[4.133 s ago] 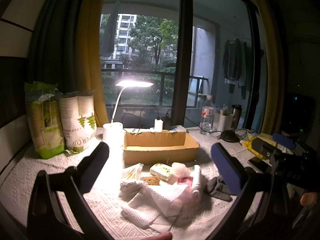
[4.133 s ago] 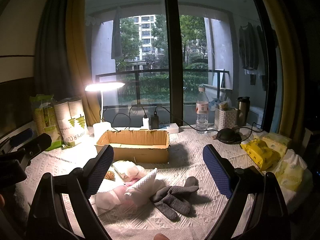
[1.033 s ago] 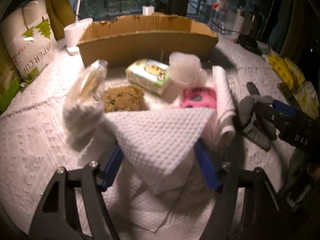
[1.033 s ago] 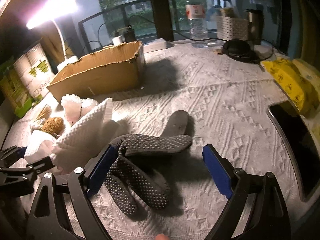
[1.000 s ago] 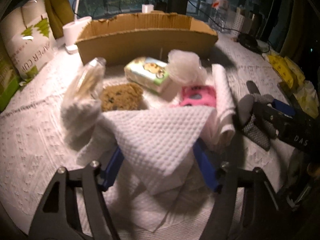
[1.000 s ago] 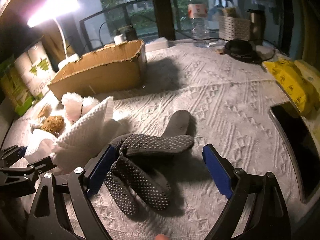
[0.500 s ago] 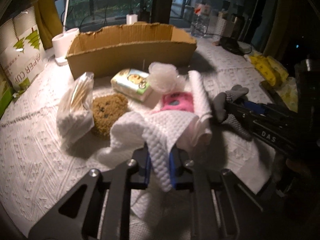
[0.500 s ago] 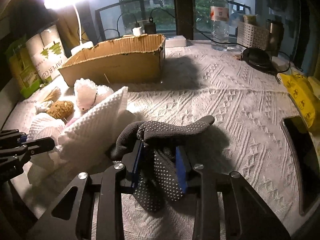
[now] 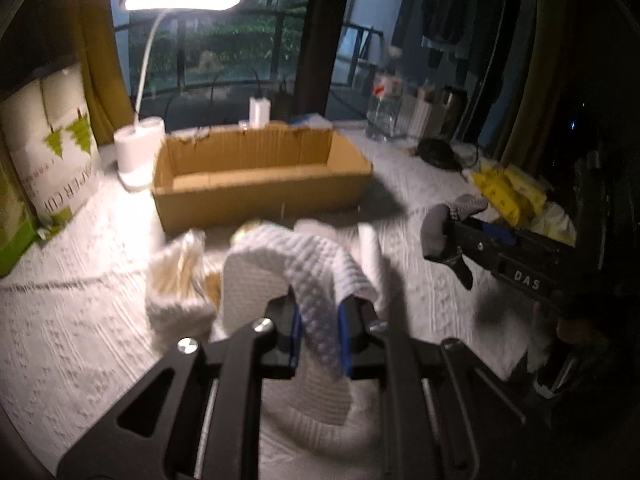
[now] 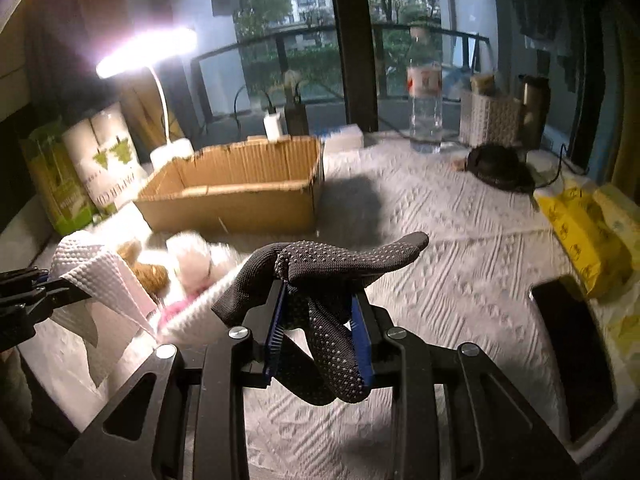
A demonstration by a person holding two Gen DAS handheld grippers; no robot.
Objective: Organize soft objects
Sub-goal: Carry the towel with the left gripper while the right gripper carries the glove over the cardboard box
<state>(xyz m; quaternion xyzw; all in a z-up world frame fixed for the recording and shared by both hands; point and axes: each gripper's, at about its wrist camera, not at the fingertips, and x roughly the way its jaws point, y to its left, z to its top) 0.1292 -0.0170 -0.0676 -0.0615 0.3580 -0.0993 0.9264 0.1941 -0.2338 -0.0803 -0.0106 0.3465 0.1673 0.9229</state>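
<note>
Grips | left gripper [image 9: 318, 330] clamps white towel [image 9: 316, 264] | right gripper [image 10: 318, 322] clamps grey glove [image 10: 332, 268] | carry both high over cardboard box [image 10: 236, 196] rim at frame centre, then release.

A lit white desk lamp [image 10: 160, 80] stands on the white-clothed table [image 10: 460, 216] before a tall window [image 10: 304, 32] with yellow curtains [image 9: 94, 60], trees beyond.
</note>
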